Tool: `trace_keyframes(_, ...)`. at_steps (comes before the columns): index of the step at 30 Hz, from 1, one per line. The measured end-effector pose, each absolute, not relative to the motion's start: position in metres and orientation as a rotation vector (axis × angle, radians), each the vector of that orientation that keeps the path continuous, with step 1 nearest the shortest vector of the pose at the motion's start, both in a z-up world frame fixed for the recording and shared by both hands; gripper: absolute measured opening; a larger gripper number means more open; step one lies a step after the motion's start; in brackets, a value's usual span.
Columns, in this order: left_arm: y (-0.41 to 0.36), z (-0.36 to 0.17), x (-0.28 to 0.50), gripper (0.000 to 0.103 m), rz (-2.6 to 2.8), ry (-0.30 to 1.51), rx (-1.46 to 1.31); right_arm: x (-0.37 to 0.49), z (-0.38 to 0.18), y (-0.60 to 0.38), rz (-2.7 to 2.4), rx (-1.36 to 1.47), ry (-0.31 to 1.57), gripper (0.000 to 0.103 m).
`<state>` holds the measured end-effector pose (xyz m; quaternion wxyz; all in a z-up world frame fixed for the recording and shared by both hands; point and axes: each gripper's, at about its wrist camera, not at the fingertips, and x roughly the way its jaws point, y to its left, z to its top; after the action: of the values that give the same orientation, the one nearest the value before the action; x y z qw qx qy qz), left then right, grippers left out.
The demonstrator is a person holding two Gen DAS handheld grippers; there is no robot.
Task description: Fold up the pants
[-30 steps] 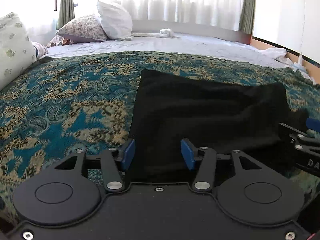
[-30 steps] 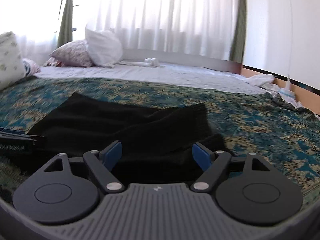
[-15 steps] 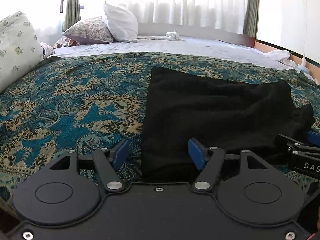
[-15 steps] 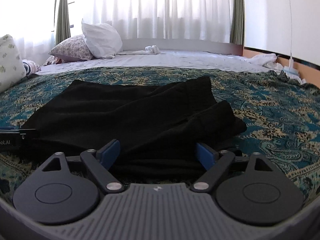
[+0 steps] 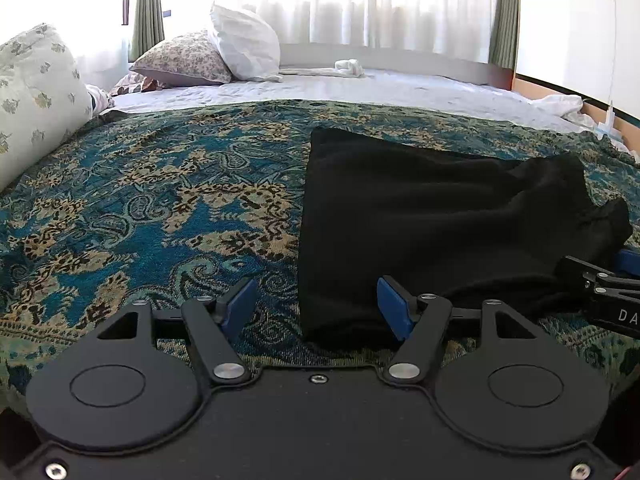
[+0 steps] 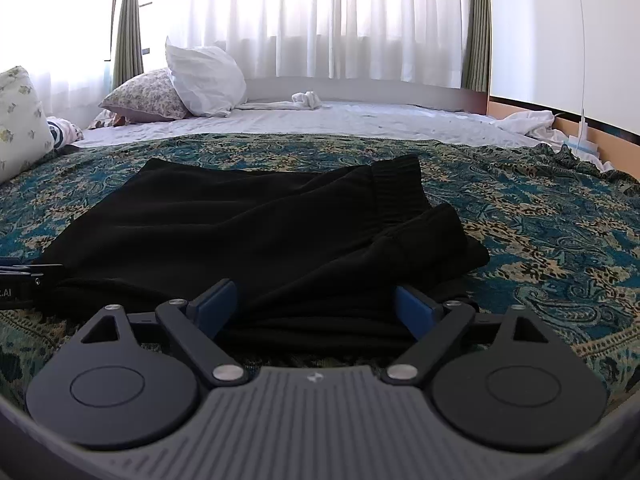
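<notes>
Pants: black, folded, lying flat on the patterned blanket of the bed.
Left gripper: jaws spread, empty; the pants' near left corner lies between them, toward the right pad.
Right gripper: jaws spread, empty; the pants' near edge spans the gap between the pads.
</notes>
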<state>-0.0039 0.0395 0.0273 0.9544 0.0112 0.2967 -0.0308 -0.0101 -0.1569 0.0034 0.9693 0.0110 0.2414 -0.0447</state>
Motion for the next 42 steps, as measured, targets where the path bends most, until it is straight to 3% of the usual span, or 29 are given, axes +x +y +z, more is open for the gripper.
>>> trace_keyframes(19, 0.034, 0.046, -0.031, 0.066, -0.087, 0.642, 0.041, -0.042, 0.013, -0.164, -0.148, -0.013, 0.508, 0.098)
trace_keyframes(42, 0.0, 0.028, -0.02, 0.102, -0.12, 0.72, 0.061, -0.042, 0.001, -0.172, -0.143, -0.014, 0.563, 0.103)
